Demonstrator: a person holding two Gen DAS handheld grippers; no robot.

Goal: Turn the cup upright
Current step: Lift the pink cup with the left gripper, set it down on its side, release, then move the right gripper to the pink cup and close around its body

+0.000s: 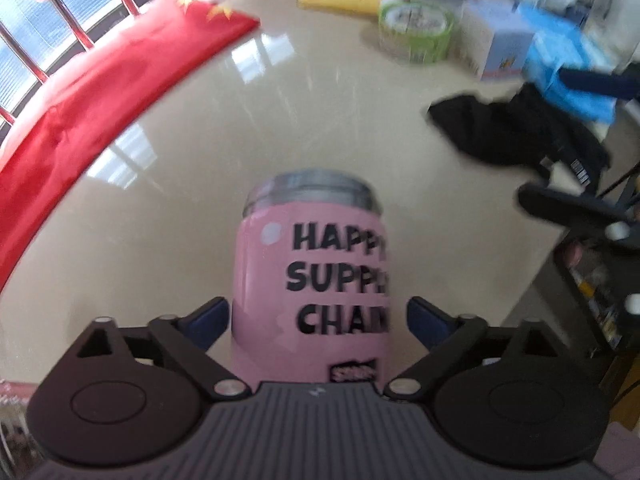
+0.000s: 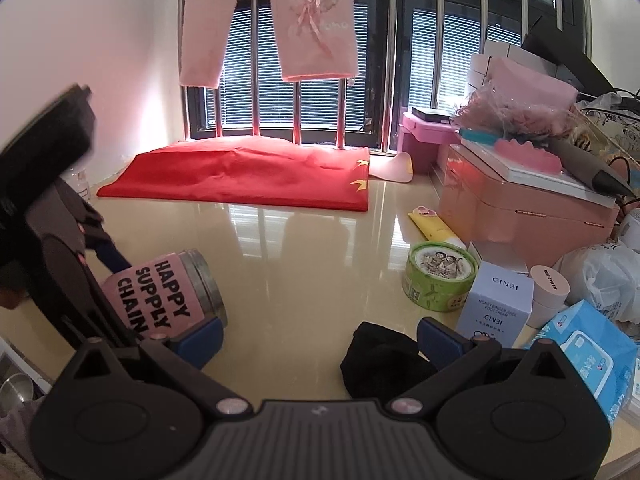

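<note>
A pink cup (image 1: pixel 312 280) with black lettering and a metal rim lies between the blue pads of my left gripper (image 1: pixel 318 320). Small gaps show on both sides, so the gripper is open around it. In the right wrist view the cup (image 2: pixel 160 296) is tilted on its side at the left, rim pointing right, with the left gripper's blue finger (image 2: pixel 110 258) behind it. My right gripper (image 2: pixel 320 340) is open and empty over the beige table (image 2: pixel 304 264), to the right of the cup.
A black cloth (image 2: pixel 380 364) lies by my right gripper. A green round tin (image 2: pixel 440 276), white box (image 2: pixel 500 300), blue packet (image 2: pixel 588 356), yellow tube (image 2: pixel 432 226) and pink case (image 2: pixel 528 216) crowd the right. A red cloth (image 2: pixel 244 176) lies at the back by the window.
</note>
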